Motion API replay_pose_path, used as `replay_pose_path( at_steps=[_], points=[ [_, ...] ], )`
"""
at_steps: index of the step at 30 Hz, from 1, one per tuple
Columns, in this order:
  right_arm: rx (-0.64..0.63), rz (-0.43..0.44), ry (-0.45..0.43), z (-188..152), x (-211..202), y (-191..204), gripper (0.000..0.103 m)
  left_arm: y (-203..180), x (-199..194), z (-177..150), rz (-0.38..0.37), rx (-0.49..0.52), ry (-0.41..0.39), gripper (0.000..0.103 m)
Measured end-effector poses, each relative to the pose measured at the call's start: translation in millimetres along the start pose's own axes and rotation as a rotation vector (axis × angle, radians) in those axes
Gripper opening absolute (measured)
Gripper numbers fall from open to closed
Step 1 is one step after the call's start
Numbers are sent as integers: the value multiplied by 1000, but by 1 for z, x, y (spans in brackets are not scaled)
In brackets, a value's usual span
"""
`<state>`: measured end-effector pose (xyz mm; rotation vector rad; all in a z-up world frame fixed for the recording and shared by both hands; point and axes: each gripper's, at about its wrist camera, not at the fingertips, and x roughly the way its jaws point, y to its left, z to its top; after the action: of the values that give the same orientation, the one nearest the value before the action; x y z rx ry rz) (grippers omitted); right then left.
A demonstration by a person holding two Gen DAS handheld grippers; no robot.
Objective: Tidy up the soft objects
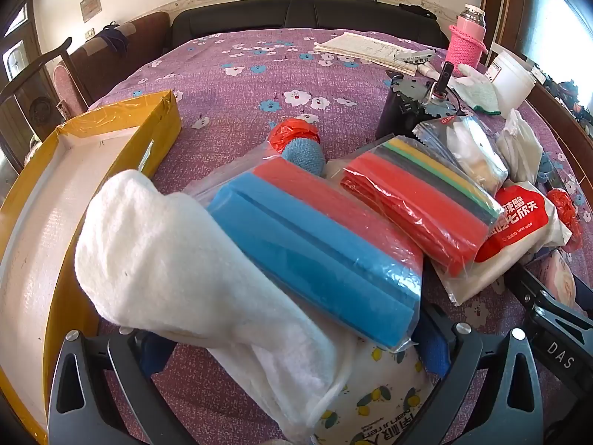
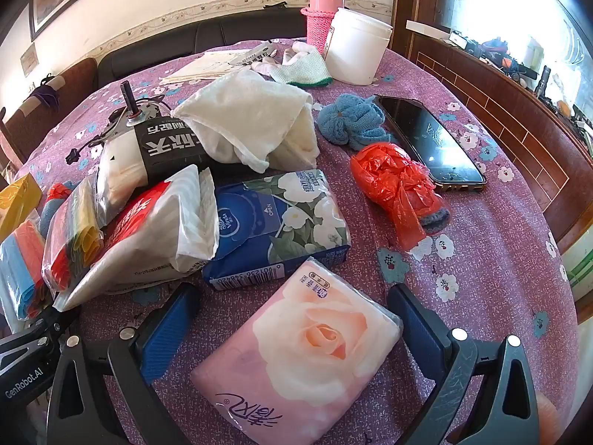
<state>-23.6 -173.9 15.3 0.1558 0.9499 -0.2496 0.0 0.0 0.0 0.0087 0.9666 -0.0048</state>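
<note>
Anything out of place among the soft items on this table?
Yes: a small electric motor and a phone sit among the towels, sponges and tissue packs, both hard items. The yellow box holds nothing visible.

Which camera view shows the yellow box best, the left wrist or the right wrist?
The left wrist view. There the yellow box lies open at the left, its white inside and taped walls plainly visible. In the right wrist view only one yellow corner shows at the far left edge, cut off by the frame.

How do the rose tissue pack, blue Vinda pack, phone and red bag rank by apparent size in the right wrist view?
1. rose tissue pack, though it is nearest the camera
2. Vinda pack
3. phone and red bag: too alike to rank
</note>
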Motion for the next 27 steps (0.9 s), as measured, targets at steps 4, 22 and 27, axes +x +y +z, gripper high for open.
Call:
replay_pose_path(
  at_steps=[4, 22, 27],
  points=[
    [0, -1, 0, 0, 0, 0, 102, 0, 0, 0, 2, -3, -2, 103],
    [0, 0, 0, 0, 0, 0, 102, 1, 1, 0, 6, -4, -9, 103],
    [0, 0, 0, 0, 0, 0, 102, 3, 0, 1, 6, -7, -9, 103]
  ],
)
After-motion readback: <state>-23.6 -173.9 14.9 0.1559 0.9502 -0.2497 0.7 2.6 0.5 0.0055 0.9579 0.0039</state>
